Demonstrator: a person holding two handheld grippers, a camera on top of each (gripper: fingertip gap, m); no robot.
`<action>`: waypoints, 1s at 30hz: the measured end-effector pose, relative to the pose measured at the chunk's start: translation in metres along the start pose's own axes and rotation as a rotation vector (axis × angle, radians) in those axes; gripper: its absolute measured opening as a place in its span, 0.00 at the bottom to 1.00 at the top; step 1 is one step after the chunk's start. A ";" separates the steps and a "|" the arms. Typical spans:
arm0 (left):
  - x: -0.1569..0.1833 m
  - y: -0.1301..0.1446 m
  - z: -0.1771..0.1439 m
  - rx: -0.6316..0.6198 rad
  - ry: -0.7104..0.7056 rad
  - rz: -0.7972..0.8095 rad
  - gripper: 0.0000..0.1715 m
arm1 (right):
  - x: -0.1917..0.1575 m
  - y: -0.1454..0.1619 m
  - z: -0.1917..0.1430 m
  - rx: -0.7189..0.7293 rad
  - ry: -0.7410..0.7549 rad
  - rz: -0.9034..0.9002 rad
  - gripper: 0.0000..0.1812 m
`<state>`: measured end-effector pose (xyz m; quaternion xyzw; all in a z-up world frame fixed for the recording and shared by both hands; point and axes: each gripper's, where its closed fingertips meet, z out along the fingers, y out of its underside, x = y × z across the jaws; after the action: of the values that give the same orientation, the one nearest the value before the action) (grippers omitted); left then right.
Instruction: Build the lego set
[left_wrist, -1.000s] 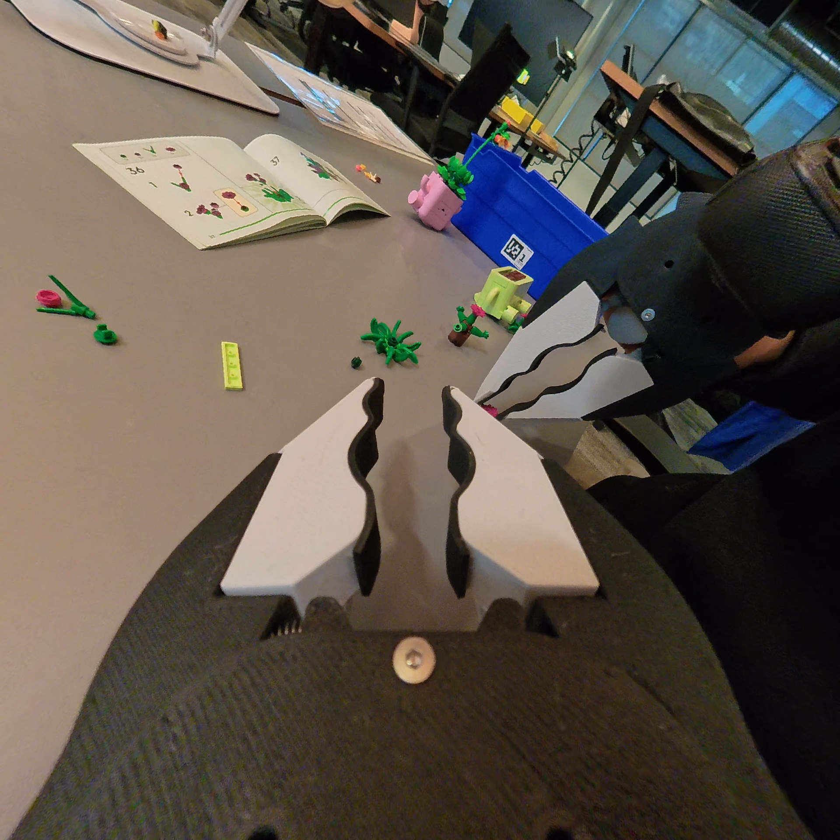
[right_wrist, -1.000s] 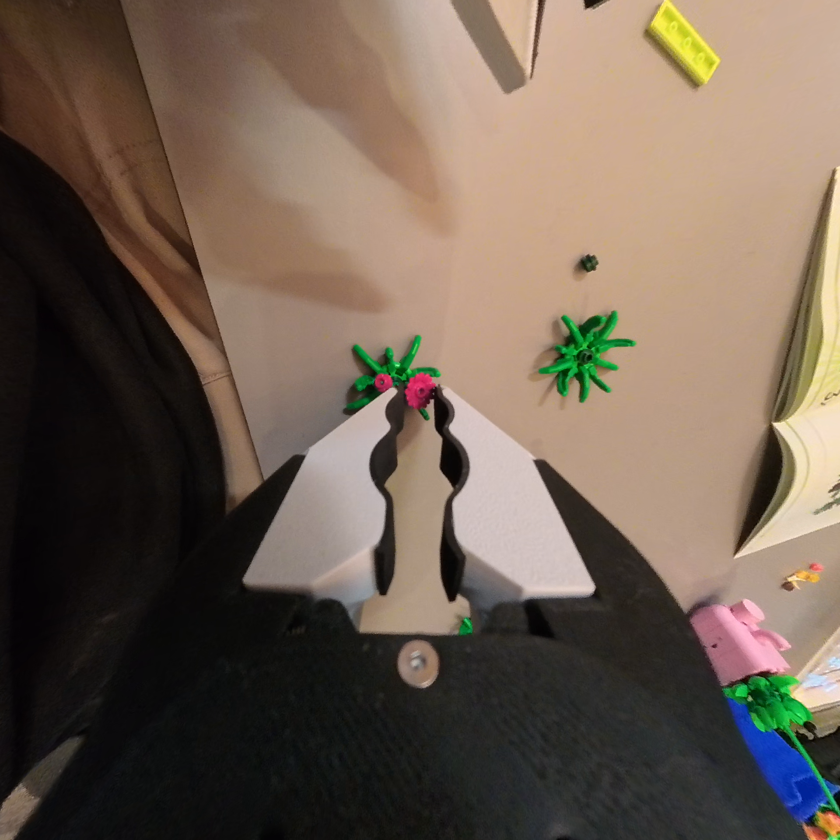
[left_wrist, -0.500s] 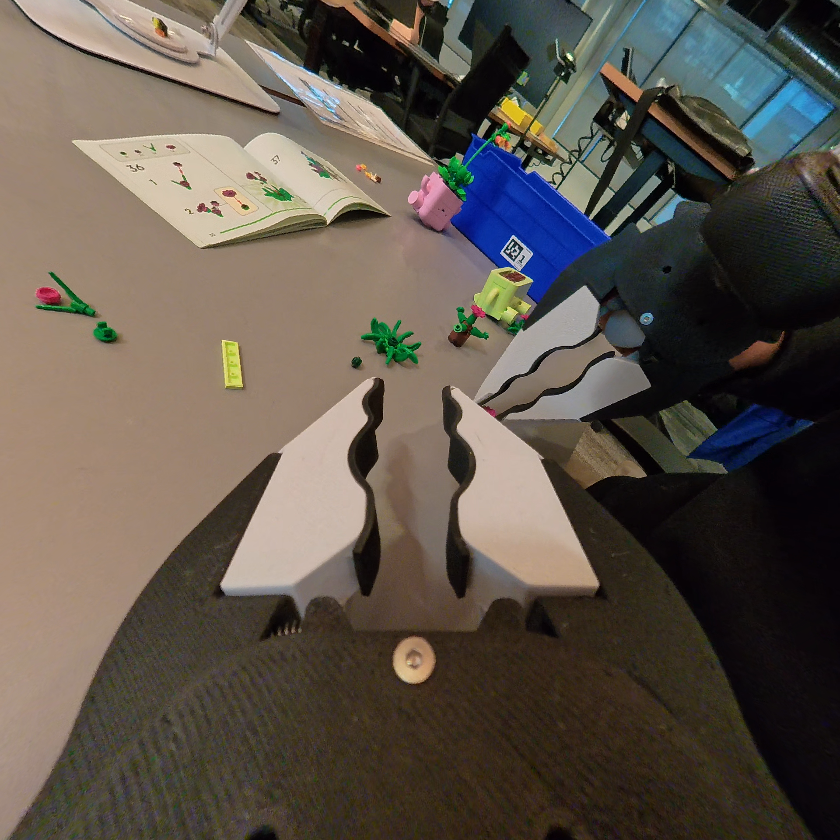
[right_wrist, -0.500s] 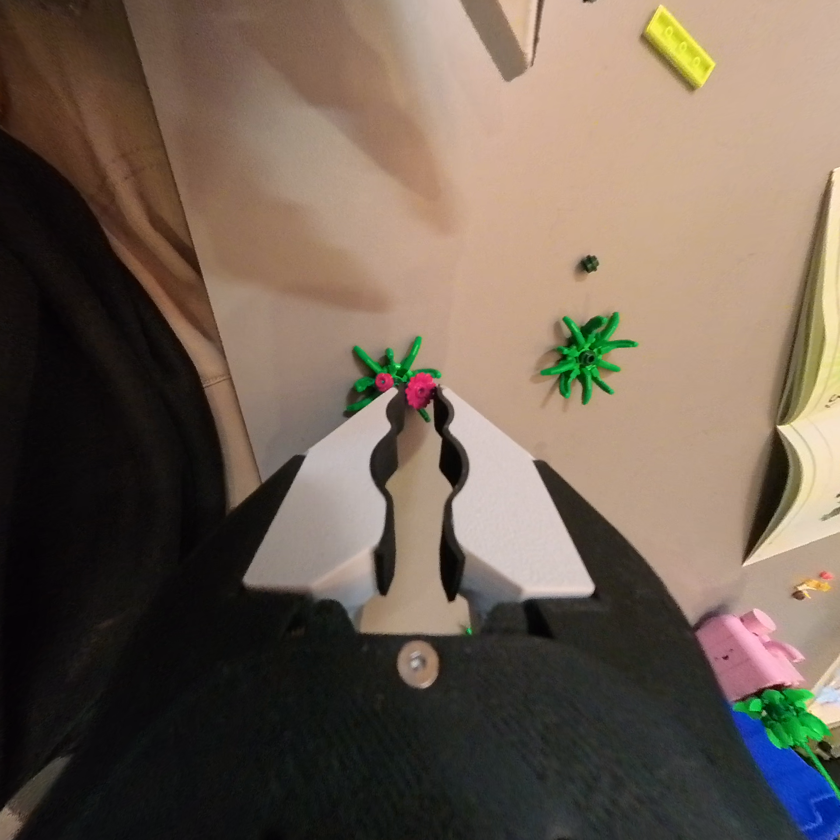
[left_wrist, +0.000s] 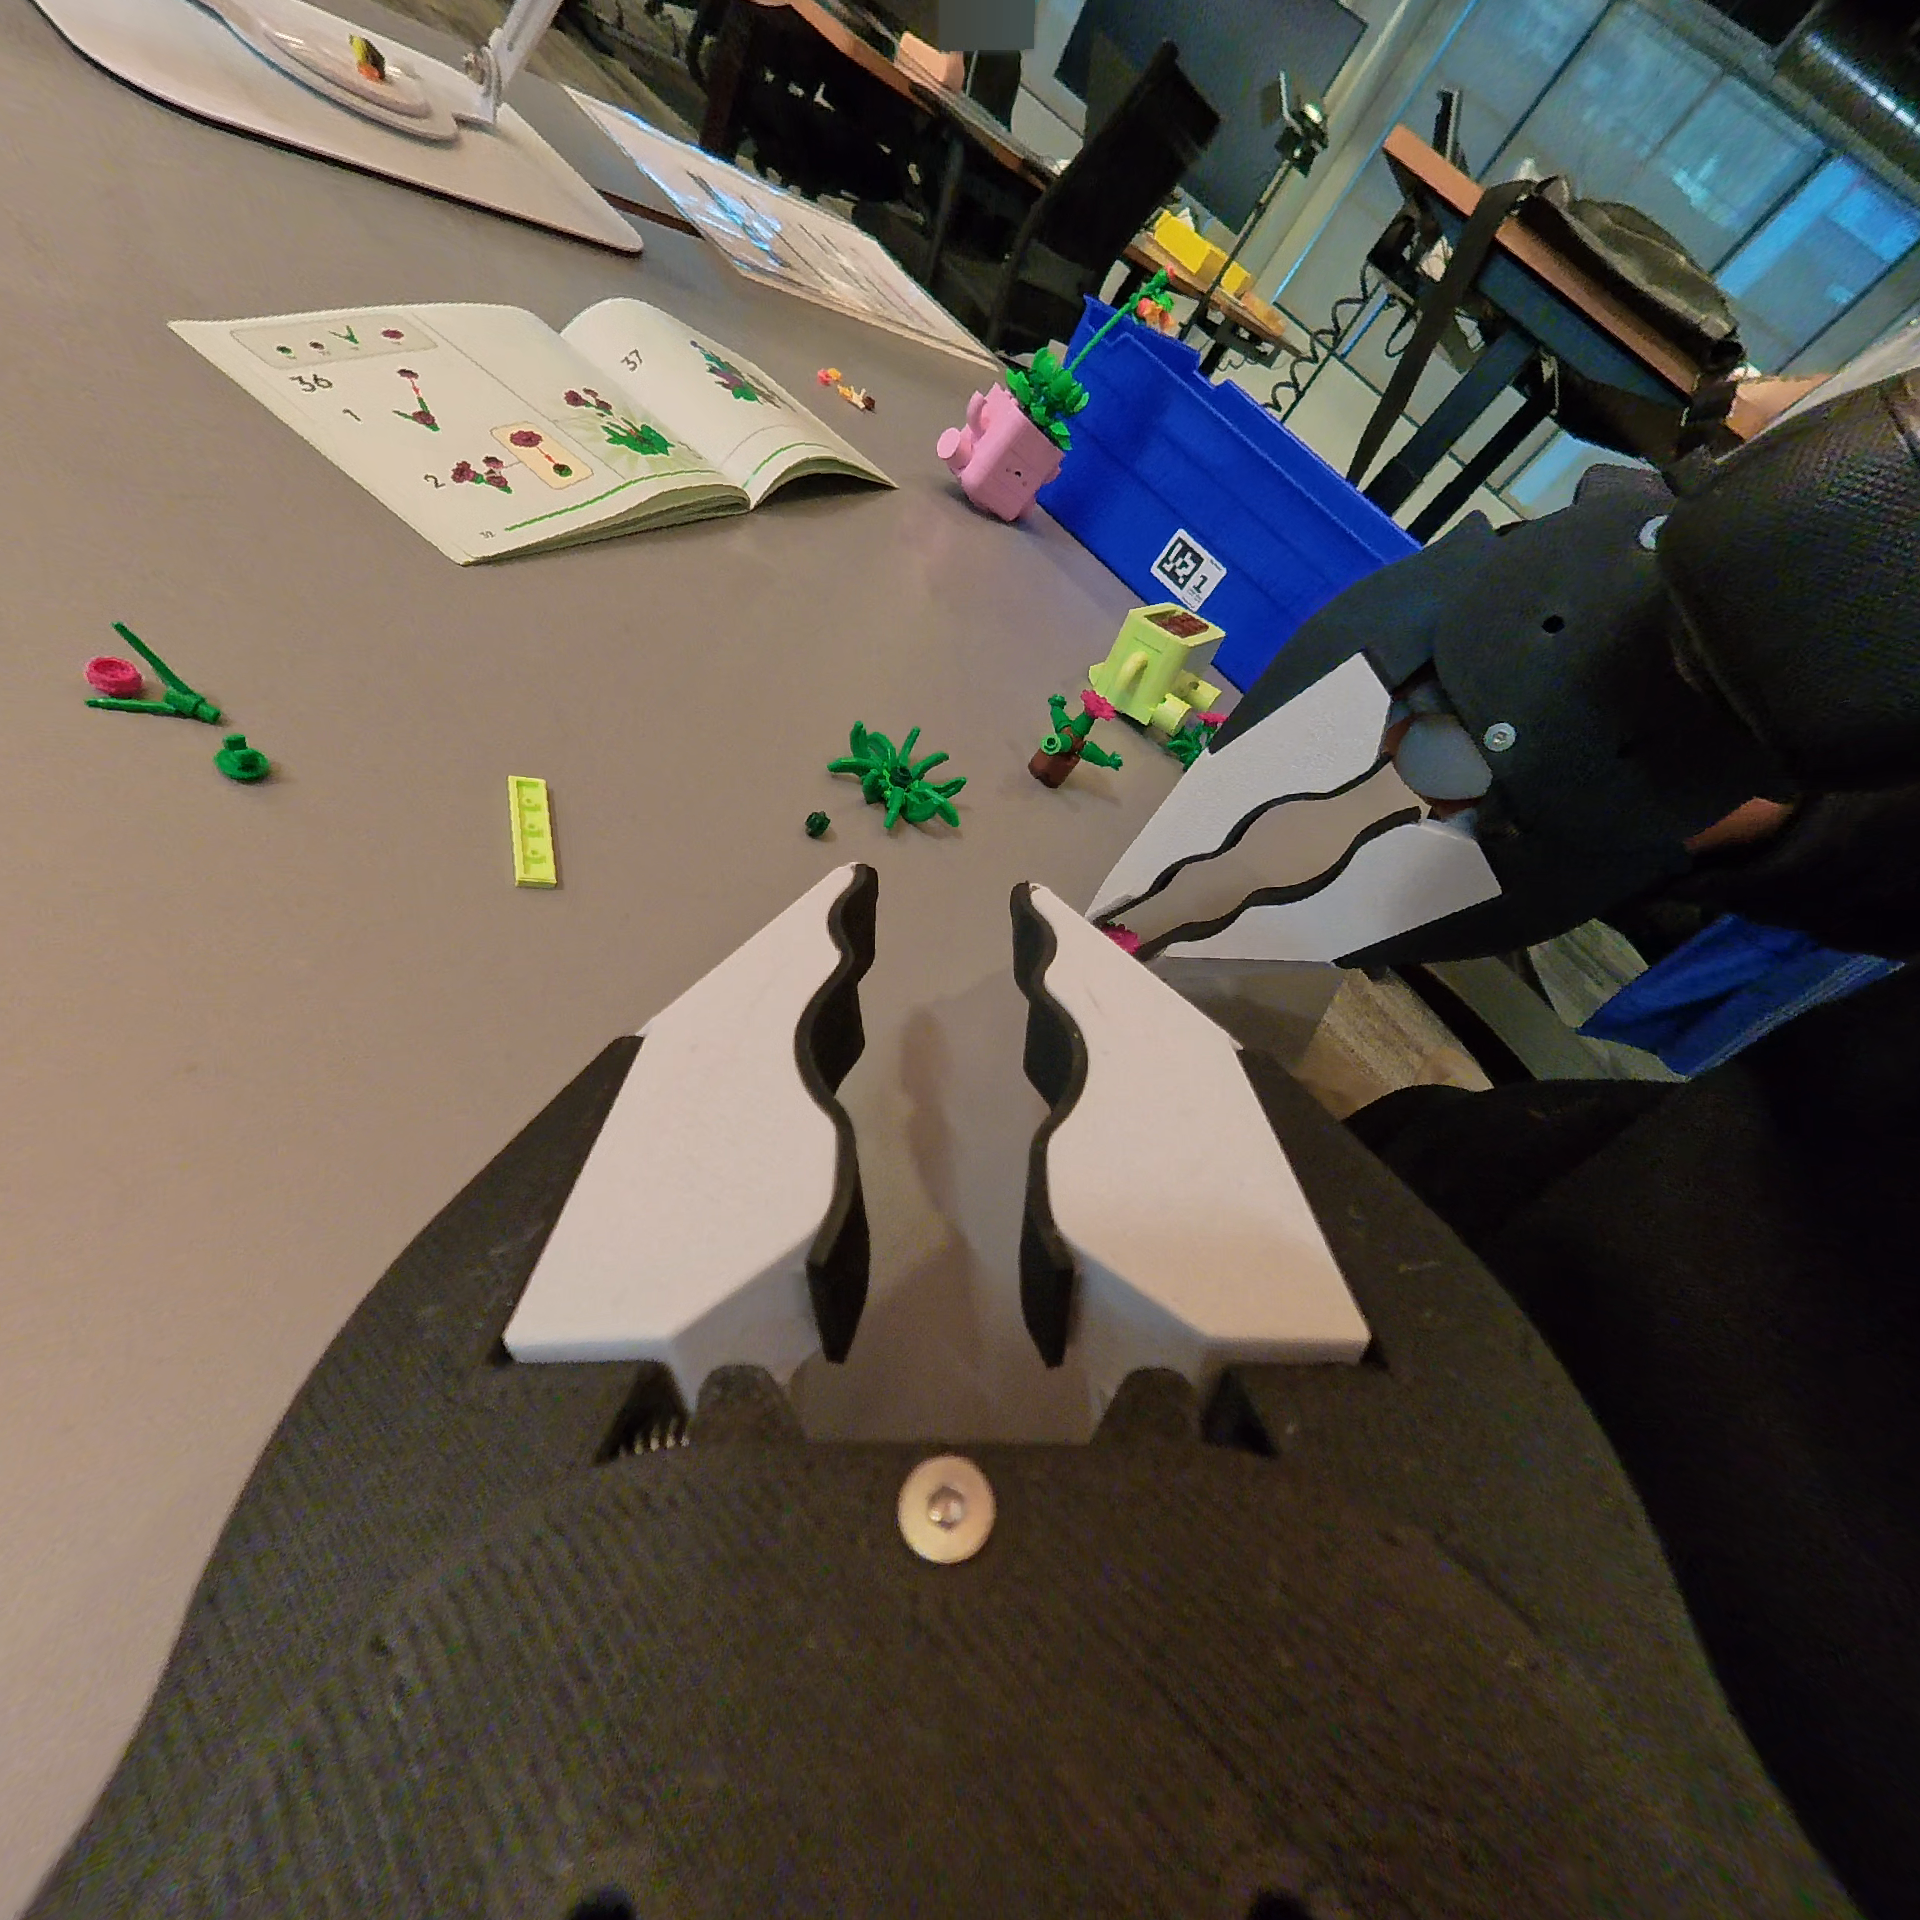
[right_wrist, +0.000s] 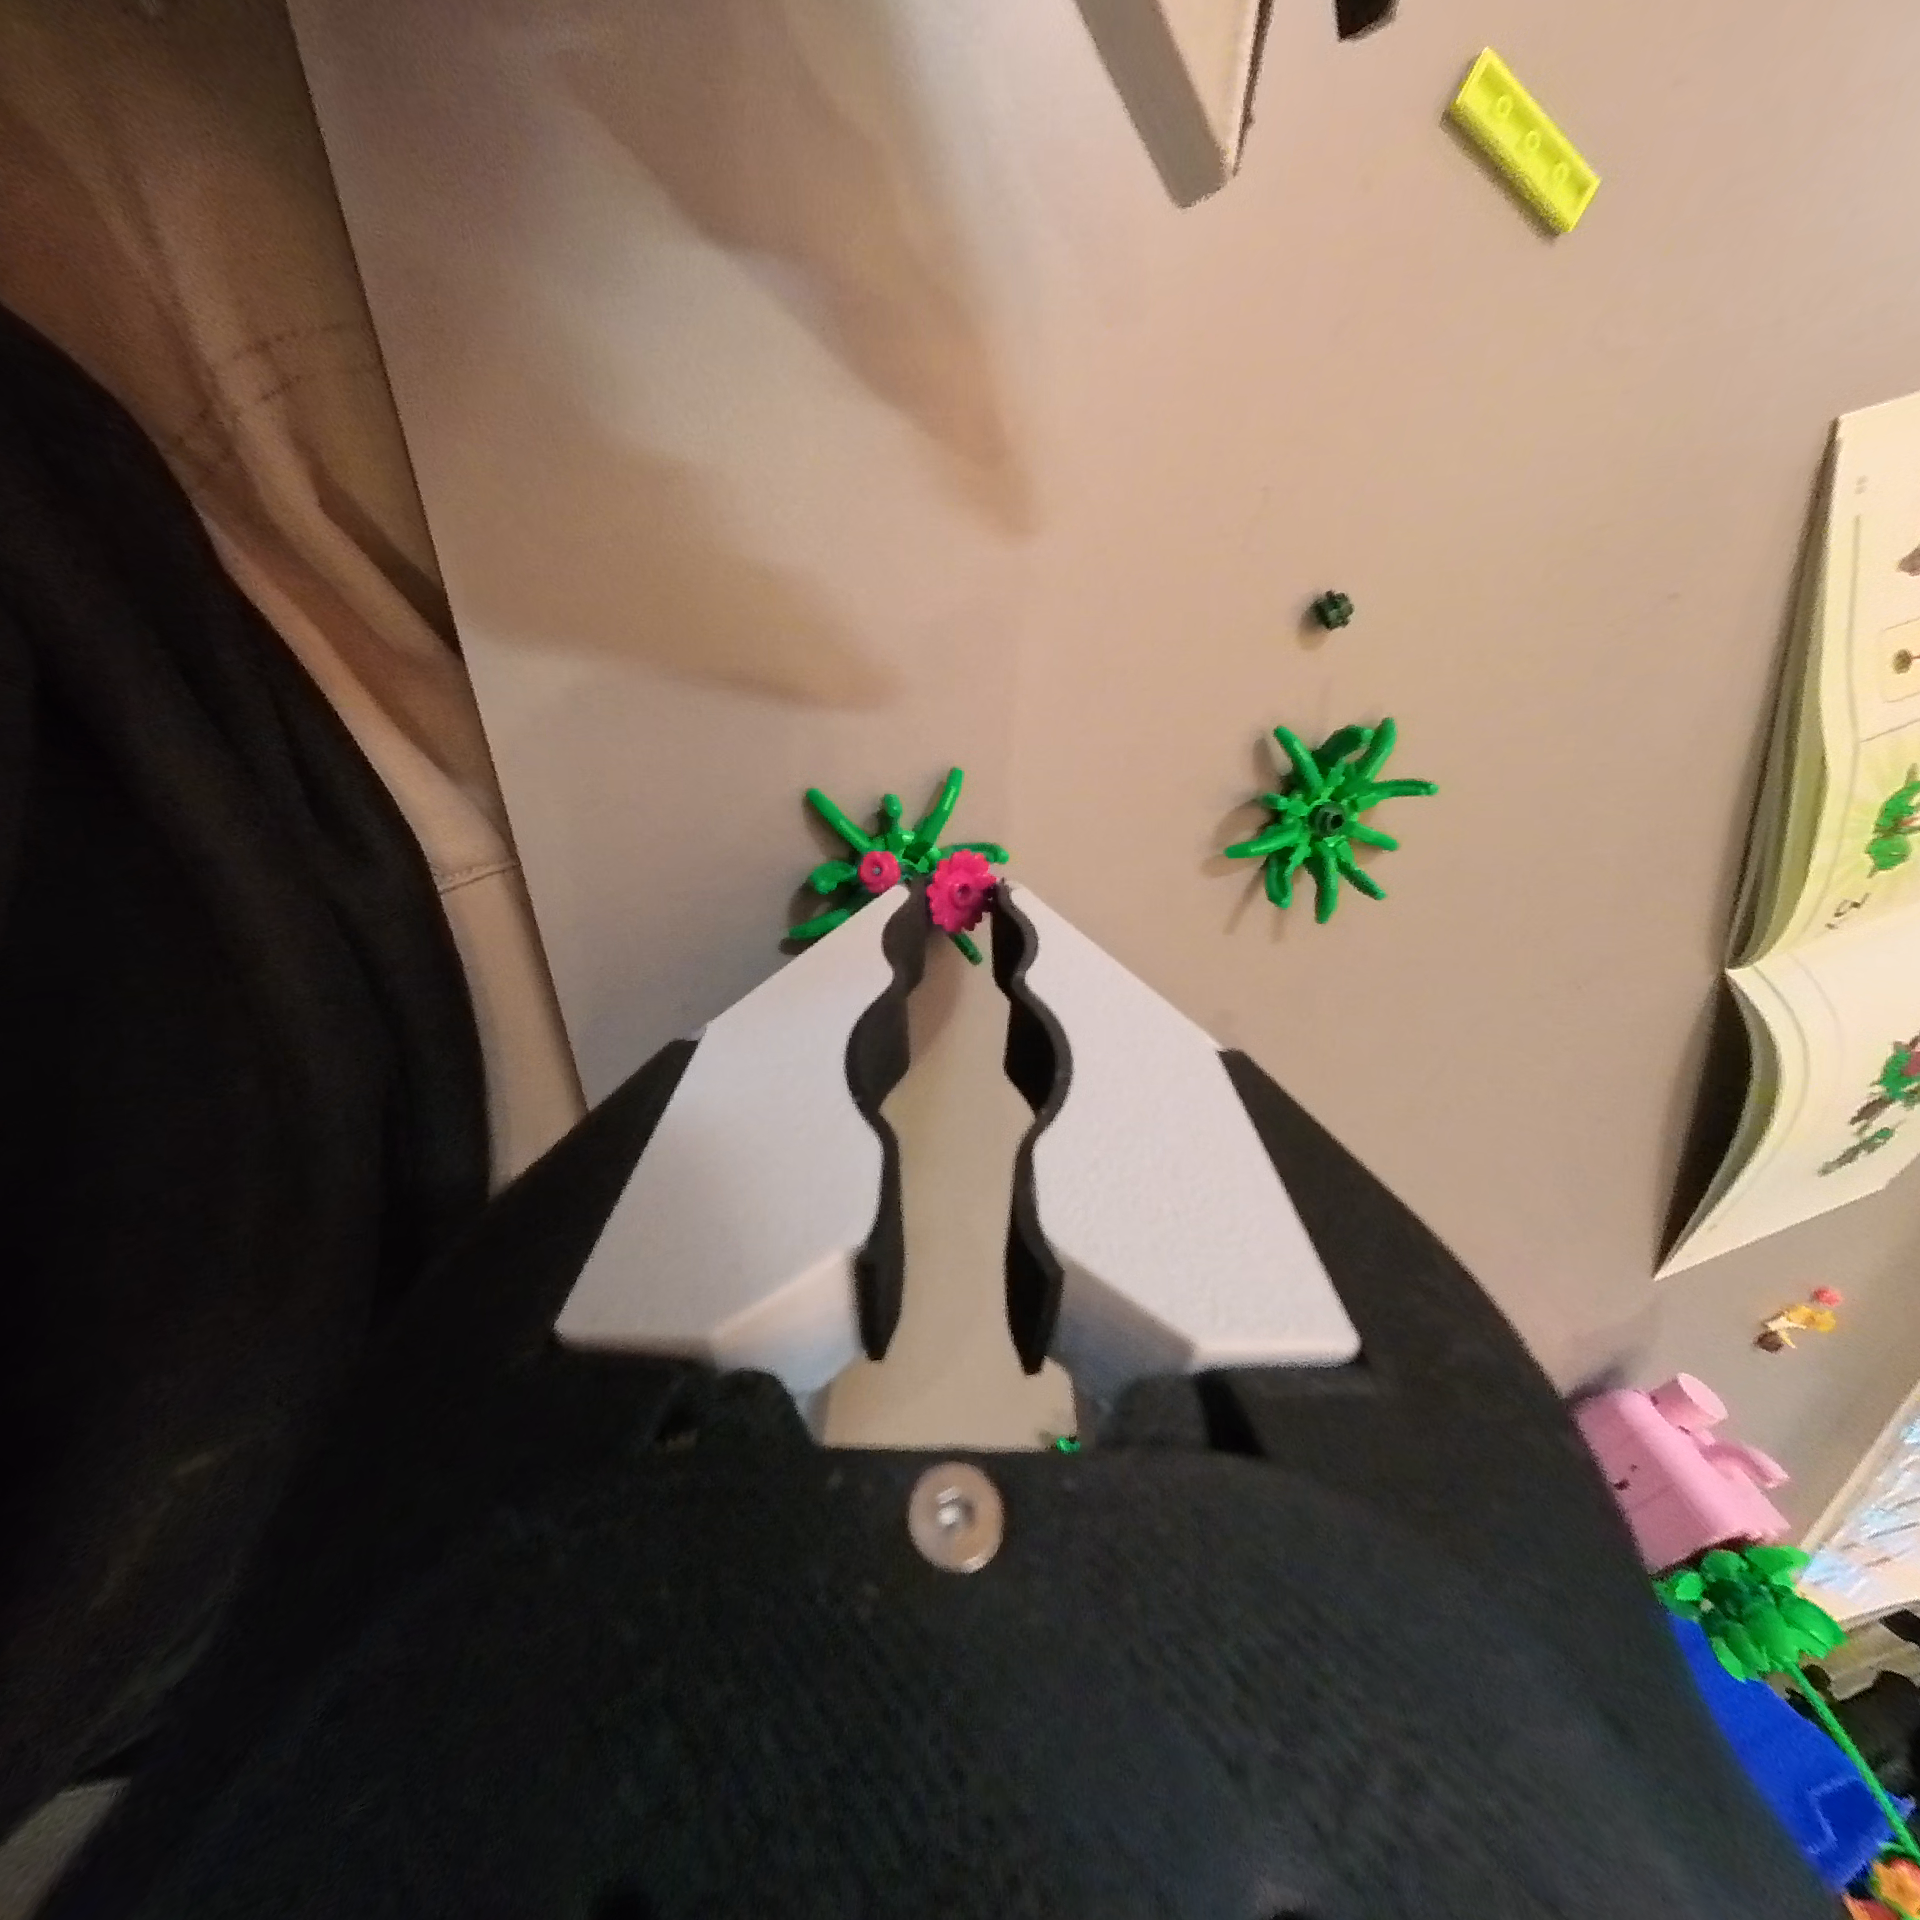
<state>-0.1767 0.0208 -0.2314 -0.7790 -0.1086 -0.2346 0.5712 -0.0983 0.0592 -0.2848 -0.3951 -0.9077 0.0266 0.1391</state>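
Note:
My right gripper (right_wrist: 954, 902) is shut on a magenta flower (right_wrist: 958, 900) that sits on a green leafy plant piece (right_wrist: 894, 847) near the table's edge. In the left wrist view the right gripper (left_wrist: 1120, 928) pinches that flower (left_wrist: 1122, 938) just right of my left gripper (left_wrist: 943, 883), which is open, empty and low over the grey table (left_wrist: 312, 1039). A second green leafy piece (left_wrist: 899, 779) (right_wrist: 1325, 821), a small dark green stud (left_wrist: 818, 824) (right_wrist: 1330, 611) and a lime plate (left_wrist: 533, 831) (right_wrist: 1522, 140) lie loose.
An open instruction booklet (left_wrist: 520, 416) lies farther off. A pink pot with a plant (left_wrist: 997, 452), a lime pot (left_wrist: 1158, 660) and a brown stem piece (left_wrist: 1070, 738) stand by a blue bin (left_wrist: 1195, 488). Green stems (left_wrist: 156, 691) and a magenta piece (left_wrist: 112, 675) lie far left. My right fingertips sit around 10 cm from my left ones. Left tips and right tips are each some 9 cm from the small dark green stud (right_wrist: 1330, 611). It turns up in the left wrist view (left_wrist: 818, 828) as well. The lime plate (right_wrist: 1522, 140) is closer to my left gripper, around 9 cm from its tips; the right tips are 15 cm off. The left camera catches it too, in the left wrist view (left_wrist: 534, 835).
Almost nothing. The right gripper stays pinched on the flower and has tilted very slightly. The left gripper has not moved.

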 end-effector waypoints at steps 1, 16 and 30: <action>0.000 0.000 0.000 0.000 0.000 0.000 0.14 | 0.000 0.000 0.000 0.002 -0.001 0.002 0.06; 0.000 0.001 0.001 -0.008 -0.006 0.007 0.14 | 0.023 0.010 -0.011 0.059 0.039 0.095 0.12; 0.008 0.009 0.008 -0.060 -0.026 0.086 0.16 | 0.024 0.018 -0.042 0.549 0.132 0.391 0.17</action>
<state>-0.1643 0.0248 -0.2370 -0.8026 -0.0754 -0.2030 0.5558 -0.0890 0.0864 -0.2418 -0.5104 -0.7627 0.2703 0.2911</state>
